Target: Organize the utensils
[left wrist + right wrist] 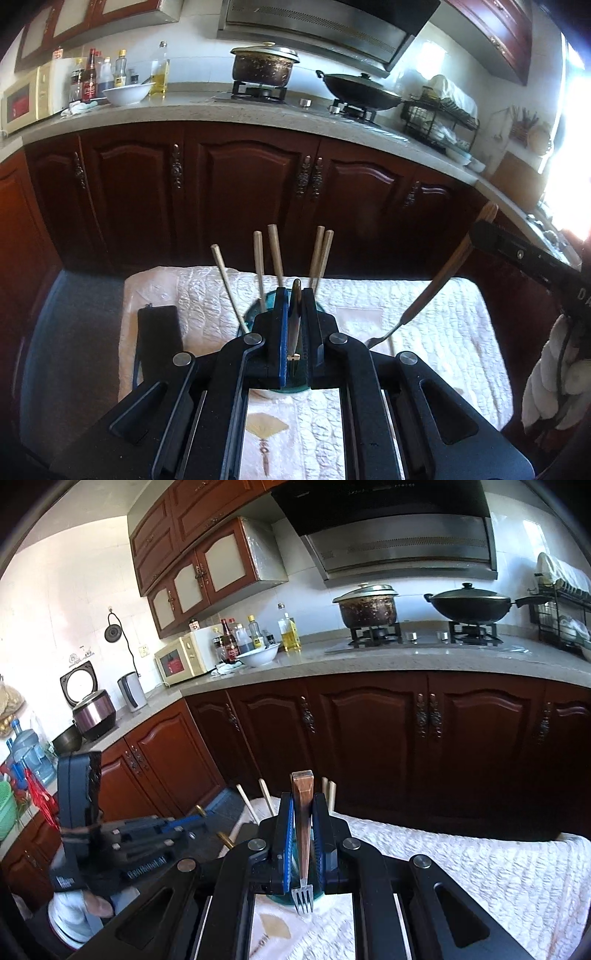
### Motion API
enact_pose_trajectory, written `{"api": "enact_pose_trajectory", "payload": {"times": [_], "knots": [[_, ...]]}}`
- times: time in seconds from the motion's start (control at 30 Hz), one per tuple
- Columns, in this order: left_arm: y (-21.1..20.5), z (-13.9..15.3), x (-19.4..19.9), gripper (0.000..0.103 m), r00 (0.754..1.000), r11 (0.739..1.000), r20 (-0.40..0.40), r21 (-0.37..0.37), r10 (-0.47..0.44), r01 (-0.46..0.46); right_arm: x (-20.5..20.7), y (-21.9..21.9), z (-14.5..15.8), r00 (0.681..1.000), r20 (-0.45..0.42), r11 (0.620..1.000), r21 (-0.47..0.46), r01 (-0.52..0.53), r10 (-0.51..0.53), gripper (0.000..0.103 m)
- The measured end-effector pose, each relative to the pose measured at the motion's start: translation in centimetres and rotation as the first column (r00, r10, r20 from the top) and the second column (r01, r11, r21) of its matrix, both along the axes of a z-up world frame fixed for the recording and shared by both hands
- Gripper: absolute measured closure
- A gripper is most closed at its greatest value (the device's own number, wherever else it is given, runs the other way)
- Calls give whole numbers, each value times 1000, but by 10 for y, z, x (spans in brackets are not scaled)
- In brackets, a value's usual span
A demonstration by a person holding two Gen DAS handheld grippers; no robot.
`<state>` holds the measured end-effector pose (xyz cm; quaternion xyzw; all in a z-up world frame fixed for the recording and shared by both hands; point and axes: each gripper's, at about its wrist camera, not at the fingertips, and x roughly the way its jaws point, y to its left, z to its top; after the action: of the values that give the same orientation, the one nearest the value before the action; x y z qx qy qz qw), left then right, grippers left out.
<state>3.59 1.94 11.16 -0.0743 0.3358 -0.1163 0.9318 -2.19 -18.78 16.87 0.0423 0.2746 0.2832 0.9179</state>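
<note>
Daylight pours in from a window (pixel 569 147) at the right edge of the left wrist view, blown out to pure white and washing the nearby tiles in glare. The lower cabinets (pixel 251 192) sit in deep shadow, and the left edge carries an orange tint. Both views bend strongly toward the rim, curving the desk (pixel 369 661) edge, with black vignette in the corners. In the right wrist view the white wall (pixel 66 602) is evenly bright, and the hood (pixel 402 550) shows soft sheen. The left claw (pixel 201 812) there is smeared with motion blur; the cloth (pixel 498 878) near it looks soft.
</note>
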Motion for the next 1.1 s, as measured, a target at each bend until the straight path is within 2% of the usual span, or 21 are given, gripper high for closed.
{"api": "enact_pose_trajectory", "payload": {"times": [0.3,0.8,1.1], "knots": [[9,-29,32,98,997,998,-39,26,66,-65,36,46,-25,999,-48,1000,-1,-20,20,94],[7,-67,56,98,991,996,-108,55,82,-76,50,52,-72,990,-139,1000,-2,-20,20,94],[0,-88,57,98,985,995,-152,60,85,-77,45,32,-90,980,-199,1000,30,-4,10,94]]}}
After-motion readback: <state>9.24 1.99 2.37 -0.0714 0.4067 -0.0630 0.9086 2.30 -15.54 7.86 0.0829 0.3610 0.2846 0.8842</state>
